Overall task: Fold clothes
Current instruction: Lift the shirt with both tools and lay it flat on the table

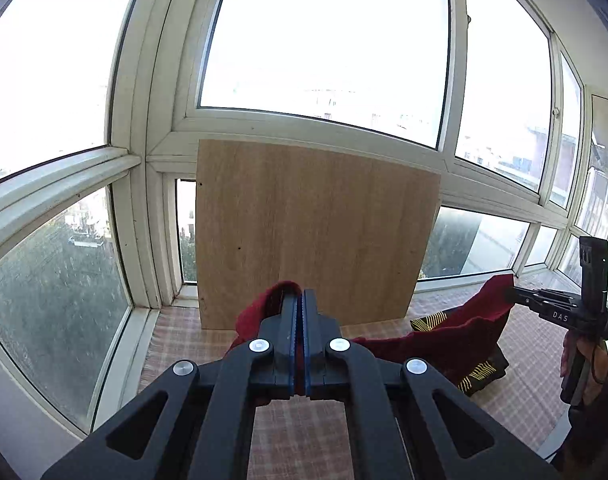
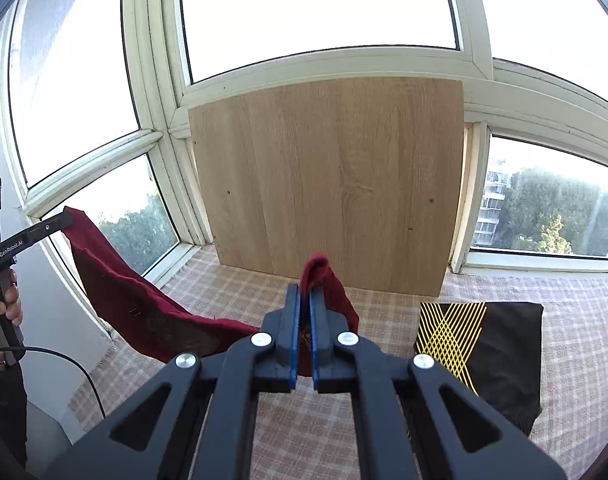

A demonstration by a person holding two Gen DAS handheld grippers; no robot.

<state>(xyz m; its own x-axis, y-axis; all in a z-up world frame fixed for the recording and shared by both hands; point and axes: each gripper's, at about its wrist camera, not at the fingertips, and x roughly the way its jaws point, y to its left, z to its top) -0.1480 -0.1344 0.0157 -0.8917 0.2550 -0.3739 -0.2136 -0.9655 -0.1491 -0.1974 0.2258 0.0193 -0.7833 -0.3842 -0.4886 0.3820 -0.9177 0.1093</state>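
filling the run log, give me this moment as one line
stage: lifting | left gripper: shut on red garment | right gripper: shut on red garment | black folded garment: on checked cloth

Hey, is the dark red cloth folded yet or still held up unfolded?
Unfolded. The red cloth hangs slack above the checked table cover, pinched between the left gripper and the right gripper.

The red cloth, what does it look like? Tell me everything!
The red cloth is dark crimson and looks soft and fuzzy. It hangs stretched in the air above the checked cover, sagging in the middle. The left gripper pinches one edge shut, the right gripper pinches another, each with a small tuft poking past its fingertips.
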